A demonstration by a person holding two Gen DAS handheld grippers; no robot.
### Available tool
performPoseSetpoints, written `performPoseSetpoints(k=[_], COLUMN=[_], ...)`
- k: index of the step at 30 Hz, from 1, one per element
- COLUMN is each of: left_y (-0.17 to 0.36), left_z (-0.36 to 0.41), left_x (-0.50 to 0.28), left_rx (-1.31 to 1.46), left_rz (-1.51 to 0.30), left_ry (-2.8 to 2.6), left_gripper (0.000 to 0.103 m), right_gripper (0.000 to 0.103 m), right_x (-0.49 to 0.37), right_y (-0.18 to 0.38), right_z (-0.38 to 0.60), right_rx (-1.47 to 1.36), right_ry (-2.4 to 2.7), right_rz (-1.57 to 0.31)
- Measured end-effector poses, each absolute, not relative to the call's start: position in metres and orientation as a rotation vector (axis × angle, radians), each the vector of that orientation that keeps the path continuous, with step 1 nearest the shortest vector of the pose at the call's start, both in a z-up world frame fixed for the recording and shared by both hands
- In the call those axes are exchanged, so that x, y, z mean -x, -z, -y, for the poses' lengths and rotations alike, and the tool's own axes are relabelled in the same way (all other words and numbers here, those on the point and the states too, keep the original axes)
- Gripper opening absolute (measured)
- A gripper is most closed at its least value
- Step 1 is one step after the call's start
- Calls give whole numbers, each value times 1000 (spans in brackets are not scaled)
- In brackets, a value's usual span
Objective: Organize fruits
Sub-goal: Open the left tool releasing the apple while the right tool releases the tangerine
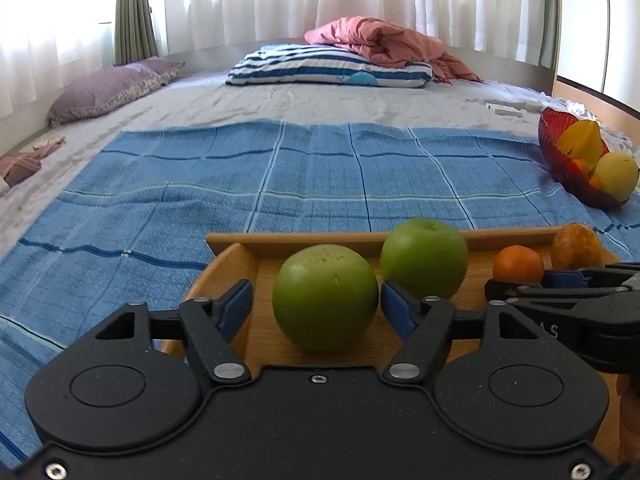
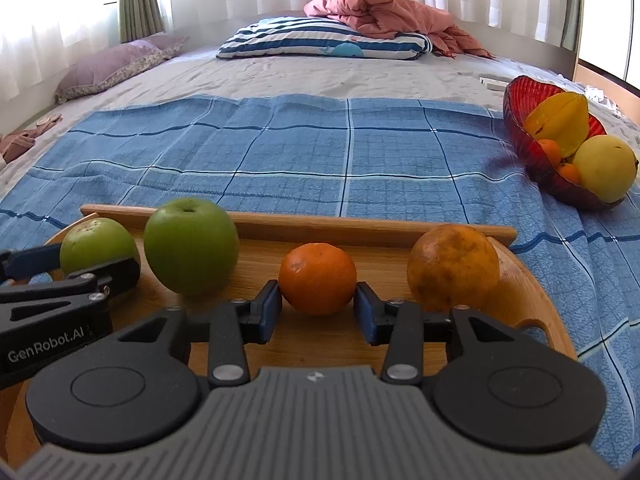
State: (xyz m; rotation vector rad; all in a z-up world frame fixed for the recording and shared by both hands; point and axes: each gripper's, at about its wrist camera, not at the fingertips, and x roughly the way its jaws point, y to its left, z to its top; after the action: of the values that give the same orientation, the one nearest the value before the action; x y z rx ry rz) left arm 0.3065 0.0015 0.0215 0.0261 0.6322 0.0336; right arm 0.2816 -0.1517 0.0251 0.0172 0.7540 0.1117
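Note:
A wooden tray (image 1: pixel 300 238) (image 2: pixel 360 226) lies on a blue checked blanket and holds four fruits in a row. My left gripper (image 1: pixel 314 300) stands open around a dull green round fruit (image 1: pixel 325 296) (image 2: pixel 96 242), with a clear gap at the left pad. Beside it sits a green apple (image 1: pixel 424 260) (image 2: pixel 191 246). My right gripper (image 2: pixel 318 300) is open with a small orange (image 2: pixel 317 278) (image 1: pixel 518 263) between its blue pads, which stand very close to it. A larger mottled orange (image 2: pixel 452 266) (image 1: pixel 576 246) rests at the tray's right end.
A red glass bowl (image 2: pixel 520 128) (image 1: pixel 552 148) at the right on the bed holds a starfruit (image 2: pixel 560 120), a yellow fruit (image 2: pixel 604 168) and small oranges. Pillows and a pink quilt (image 2: pixel 380 8) lie at the far end. The blue blanket (image 2: pixel 280 152) stretches beyond the tray.

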Motion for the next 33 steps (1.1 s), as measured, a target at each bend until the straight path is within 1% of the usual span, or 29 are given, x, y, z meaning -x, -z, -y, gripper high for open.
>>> performPoseSetpoints(k=[1,4,6,12,17,21,33], left_y=[-23,-25,-27,-34,-40,-41,-49], left_z=[-2,-3,-4,-4,-8,-11,-12], left_x=[-306,-304,-301,-287,-272,-262,-225], left_rx=[-25,-30,-36,-42,-31,-31,-28], left_rz=[-630,-630,-628,-620,-612,-611,-598], left_ry=[-35,-35,-34,-13,-8,-8,35], left_gripper=[77,80,83,93,96,98,101], right_gripper=[61,64,68,76,82,85,87], right_x=[-282,-280,-277,-268,-255,-243,-207], right_y=[-26,-27,-27,-30,-37,-41,-51], right_z=[152,152,153,150,150,153,160], right_rx=[-18,-29,-33,-25,-12,-15,-5], right_ry=[-112,-113,-117,-126,-133,-134,-145], right_rz=[-755,-760,-760,-752,-729,-712,-659])
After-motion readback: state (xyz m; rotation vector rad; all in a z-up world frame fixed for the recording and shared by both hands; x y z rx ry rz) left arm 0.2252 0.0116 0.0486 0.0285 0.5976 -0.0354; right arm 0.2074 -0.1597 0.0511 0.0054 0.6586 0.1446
